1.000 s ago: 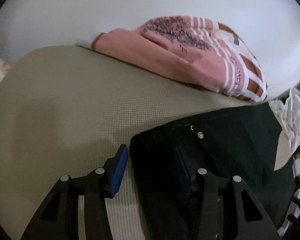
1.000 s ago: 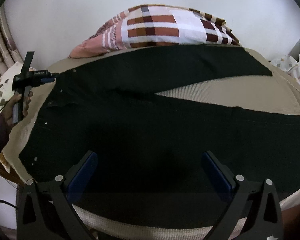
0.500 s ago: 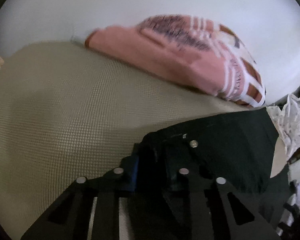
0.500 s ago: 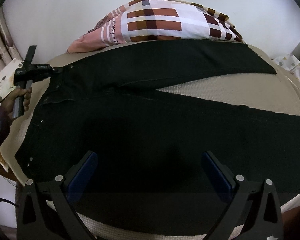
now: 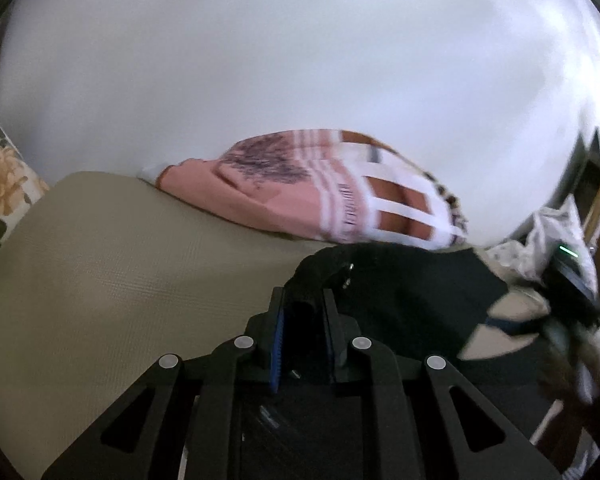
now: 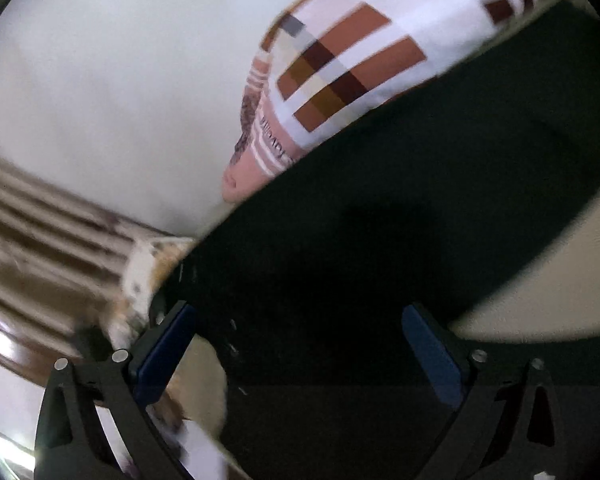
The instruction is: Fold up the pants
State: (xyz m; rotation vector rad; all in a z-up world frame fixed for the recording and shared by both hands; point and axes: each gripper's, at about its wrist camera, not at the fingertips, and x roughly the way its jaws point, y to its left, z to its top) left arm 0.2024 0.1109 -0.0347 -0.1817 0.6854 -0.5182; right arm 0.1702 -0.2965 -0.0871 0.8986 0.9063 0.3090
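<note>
Left gripper (image 5: 305, 312) is clamped on the waistband corner of the black pants (image 5: 400, 304), cloth bunched between the blue pads (image 5: 278, 344), lifted a bit off the tan bed (image 5: 112, 264). Metal button and rivets show just past the grip, toward 1 o'clock. Pants run off to 3–4 o'clock in the left view; a wedge of bare bed shows between the two legs there.

Right gripper (image 6: 300, 344) has its jaws spread wide, nothing between them. It hovers over the pants (image 6: 380, 240) near the other waist edge; a line of rivets sits at about 7 o'clock of the cloth, close to the left pad (image 6: 164, 352). Right view is tilted and motion-blurred, so whether the pads touch cloth can't be told.

Step in hand, my read: get the second waist corner, then bring one leg over the other.
- Right gripper should drop onto the waistband hem by the rivets and take both layers, not just the top one.
- Pinch deep like the left one does; a shallow bite on denim-weight cloth likely slips.
- Lift both corners level, keep the waistband taut between them so the fold line stays straight.
- Risk: dragging the legs into the pillow (image 5: 320, 200) at 12 o'clock, or off the bed edge.

Writing: a line of print along the pillow's striped pink band (image 6: 274, 144), too blurred to read in either view. No brand tag visible on the pants.
</note>
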